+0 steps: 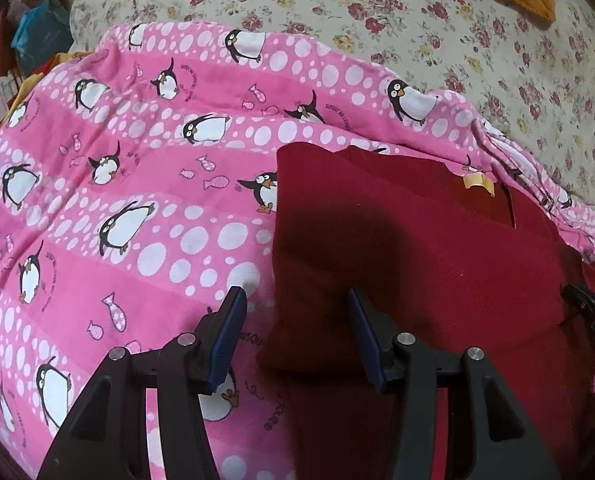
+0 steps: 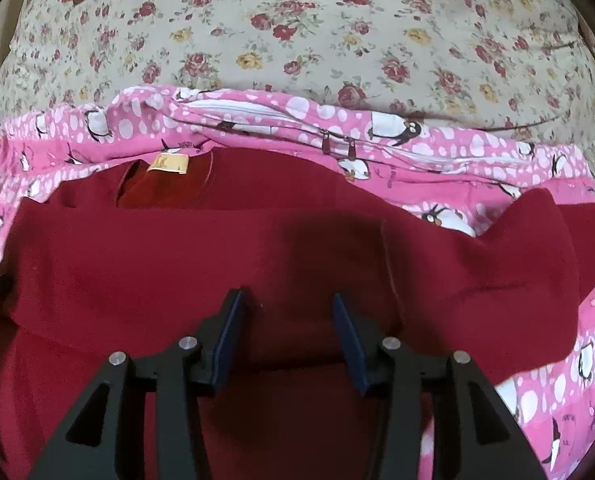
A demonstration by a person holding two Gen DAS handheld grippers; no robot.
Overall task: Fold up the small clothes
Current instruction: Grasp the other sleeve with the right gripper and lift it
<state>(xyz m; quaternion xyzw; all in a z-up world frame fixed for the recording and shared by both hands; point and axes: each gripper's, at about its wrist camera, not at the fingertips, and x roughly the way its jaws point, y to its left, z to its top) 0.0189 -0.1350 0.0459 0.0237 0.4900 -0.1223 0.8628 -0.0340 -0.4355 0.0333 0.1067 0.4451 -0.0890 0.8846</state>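
Dark red, the shirt (image 2: 257, 248) lay on the pink penguin blanket (image 1: 129, 200), its lower part already folded up toward the collar. Both left tongs (image 1: 295, 336) and right tongs (image 2: 287, 336) were released, holding nothing. Further folds seemed left.

The left claw (image 1: 297, 300) points steeply downward, its jaws standing apart with nothing pressed between the blue pads (image 1: 227, 340). The right claw (image 2: 289, 300) tilts down at a similar angle, jaws likewise parted and gripping nothing. A tip of the right claw shows at the right edge of the left wrist view.
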